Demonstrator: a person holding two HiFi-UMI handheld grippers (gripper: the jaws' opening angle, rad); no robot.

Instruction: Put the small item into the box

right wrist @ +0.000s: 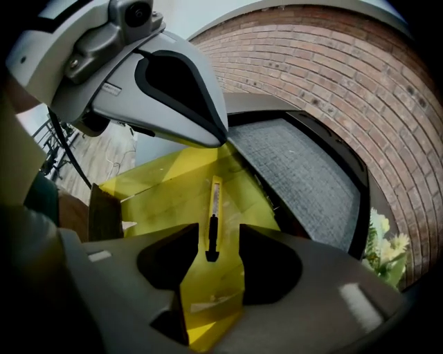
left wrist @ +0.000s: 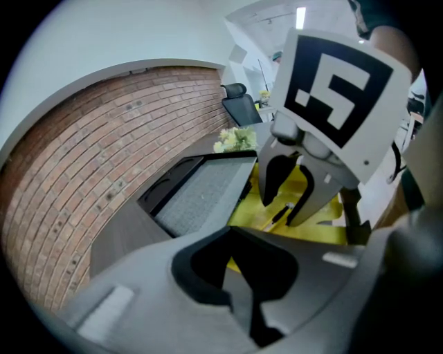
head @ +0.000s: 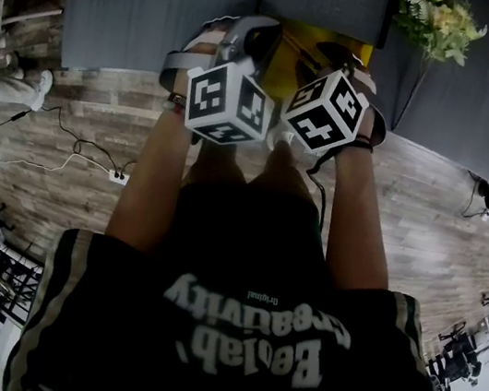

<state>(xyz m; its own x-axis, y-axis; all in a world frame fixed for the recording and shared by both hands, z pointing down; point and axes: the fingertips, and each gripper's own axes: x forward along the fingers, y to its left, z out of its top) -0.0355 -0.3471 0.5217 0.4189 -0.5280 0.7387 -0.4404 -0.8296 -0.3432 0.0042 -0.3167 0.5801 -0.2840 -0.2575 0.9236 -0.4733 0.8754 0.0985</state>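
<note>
1. Left: my left claw (left wrist: 239,249) hangs over the near side of the open yellow cardboard box (right wrist: 159,200). Its jaws are drawn together with nothing plainly between them. Its tip sits at the upper edge of a raised flap (right wrist: 149,173), by my reading to keep that flap back and the opening clear
2. Centre: the small item (right wrist: 214,225) is a slim, pen-like stick with a yellow body and a black end. It lies flat and lengthwise on the box's yellow floor, touching neither claw, so I judge it to be in place
3. Right: my right claw (right wrist: 218,240) points steeply down over the box, jaws spread wide and gripping nothing. The stick shows through the gap between them, but it rests below on the floor, and I judge the spread wide enough to lift away without catching it
4. Far right: a grey textured mat (right wrist: 304,180) lies just beside the box, below a curved brick wall (right wrist: 346,76), and neither claw is near it
</note>
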